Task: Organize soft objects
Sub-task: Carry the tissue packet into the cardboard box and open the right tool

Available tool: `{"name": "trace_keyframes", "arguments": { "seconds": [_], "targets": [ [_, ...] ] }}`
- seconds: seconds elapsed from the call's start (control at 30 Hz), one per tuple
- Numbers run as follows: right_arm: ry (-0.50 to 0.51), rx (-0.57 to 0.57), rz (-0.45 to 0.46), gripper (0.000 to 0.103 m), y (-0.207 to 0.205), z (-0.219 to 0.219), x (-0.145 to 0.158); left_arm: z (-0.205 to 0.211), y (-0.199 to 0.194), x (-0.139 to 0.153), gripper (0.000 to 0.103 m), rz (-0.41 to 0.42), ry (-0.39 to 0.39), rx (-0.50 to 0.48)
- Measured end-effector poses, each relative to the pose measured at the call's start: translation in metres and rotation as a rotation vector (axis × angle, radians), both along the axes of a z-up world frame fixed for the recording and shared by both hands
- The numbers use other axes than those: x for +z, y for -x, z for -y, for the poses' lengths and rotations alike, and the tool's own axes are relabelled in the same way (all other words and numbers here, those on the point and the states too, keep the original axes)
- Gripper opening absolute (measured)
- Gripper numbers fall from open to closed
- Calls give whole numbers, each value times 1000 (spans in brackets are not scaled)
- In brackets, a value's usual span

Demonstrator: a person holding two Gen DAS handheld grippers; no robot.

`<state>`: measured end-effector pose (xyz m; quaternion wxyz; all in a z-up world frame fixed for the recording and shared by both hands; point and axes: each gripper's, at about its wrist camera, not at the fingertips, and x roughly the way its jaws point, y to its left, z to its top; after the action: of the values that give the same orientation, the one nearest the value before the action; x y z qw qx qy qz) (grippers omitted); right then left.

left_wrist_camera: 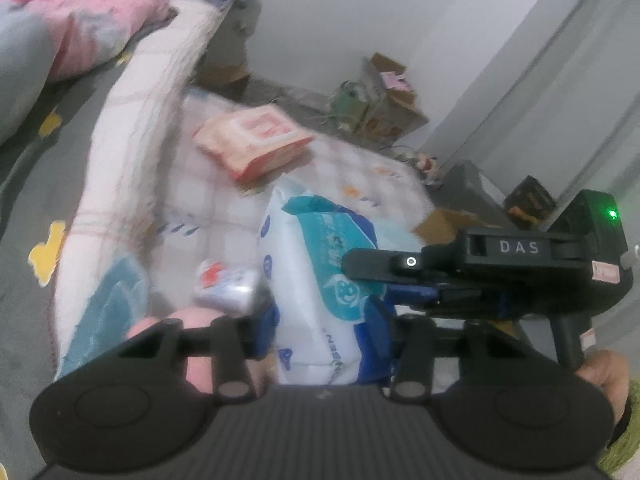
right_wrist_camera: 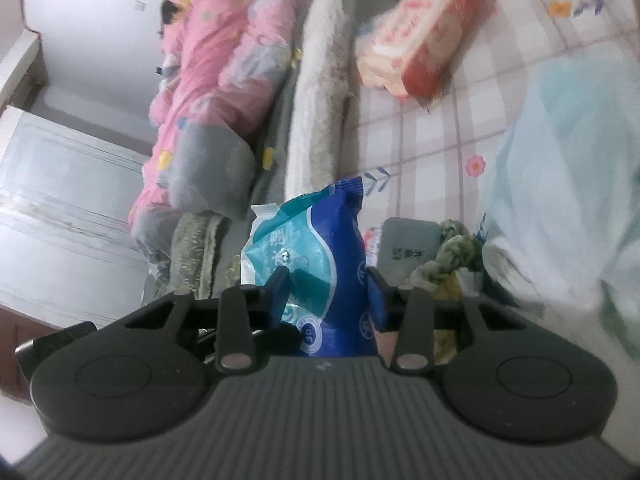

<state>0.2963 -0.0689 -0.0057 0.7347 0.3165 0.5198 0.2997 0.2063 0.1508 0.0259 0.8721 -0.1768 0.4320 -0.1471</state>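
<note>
A white, teal and blue soft pack (left_wrist_camera: 316, 280) stands upright between the fingers of my left gripper (left_wrist_camera: 326, 320), which is shut on it. The right gripper (left_wrist_camera: 384, 268) reaches in from the right onto the same pack. In the right wrist view the pack (right_wrist_camera: 316, 248) sits between the blue pads of my right gripper (right_wrist_camera: 326, 292), which is shut on it. A red and white tissue pack (left_wrist_camera: 256, 140) lies on the checked bedsheet (left_wrist_camera: 360, 172) farther off; it also shows in the right wrist view (right_wrist_camera: 420, 36).
A small silver and red packet (left_wrist_camera: 228, 284) lies left of the held pack. A rolled white blanket (left_wrist_camera: 132, 156) and a pink quilt (left_wrist_camera: 80, 20) lie at the left. Cardboard boxes (left_wrist_camera: 384, 100) stand by the far wall. A pale blue cloth (right_wrist_camera: 560, 160) covers the right.
</note>
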Motion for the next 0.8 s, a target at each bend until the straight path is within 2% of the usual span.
{"name": "trace_keyframes", "arguments": {
  "seconds": [0.23,0.43,0.6,0.8],
  "targets": [
    [-5,-111,95,37,43,90,63,80,5,44,48,83,13,-150],
    [48,-242,122,37,70,191,85,175,-12,47,49,65,27,-294],
    [74,-330,59,38,76,268,58,246,-34,14,50,-24,16,-389],
    [46,-348,-58,38,61,323,-16,292,-53,-37,52,-155,-54,-437]
  ]
}}
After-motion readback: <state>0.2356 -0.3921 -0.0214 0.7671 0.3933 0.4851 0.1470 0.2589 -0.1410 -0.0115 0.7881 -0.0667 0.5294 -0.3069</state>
